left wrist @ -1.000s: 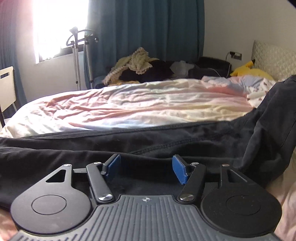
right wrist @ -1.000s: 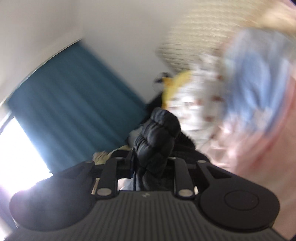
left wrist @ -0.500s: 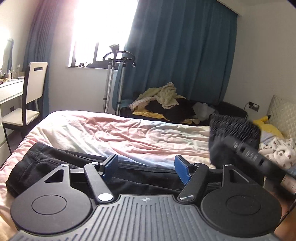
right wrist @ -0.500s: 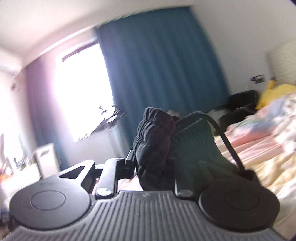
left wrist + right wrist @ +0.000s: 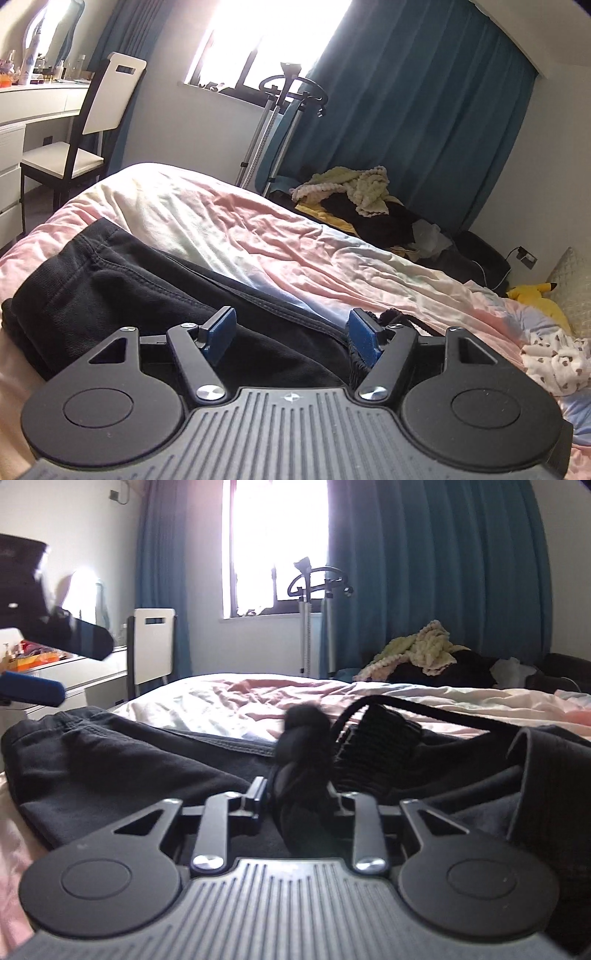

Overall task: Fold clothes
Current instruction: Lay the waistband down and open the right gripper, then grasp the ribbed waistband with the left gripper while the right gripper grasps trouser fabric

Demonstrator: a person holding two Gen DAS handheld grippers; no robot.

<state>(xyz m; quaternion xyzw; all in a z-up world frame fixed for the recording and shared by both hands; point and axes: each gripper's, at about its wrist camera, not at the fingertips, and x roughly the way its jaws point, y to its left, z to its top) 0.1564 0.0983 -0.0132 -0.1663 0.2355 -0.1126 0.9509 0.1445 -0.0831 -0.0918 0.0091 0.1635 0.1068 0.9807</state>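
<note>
No readable text, numbers or brand names anywhere in either view. Only mark: a small pale cross-shaped emblem (image 5: 291,397) moulded on the ribbed grey housing of the left gripper (image 5: 291,334); no letters in it. Bottles on the white tabletop (image 5: 40,96) too small and glared to read.

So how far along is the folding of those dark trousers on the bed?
Partway, I'd judge. The black cotton trousers already lie doubled over on the pink and white bedsheet. The right gripper is shut on their bunched ribbed waistband, low over the cloth; the left gripper hangs open, holding nothing. Releasing, smoothing and any final fold look left.
</note>
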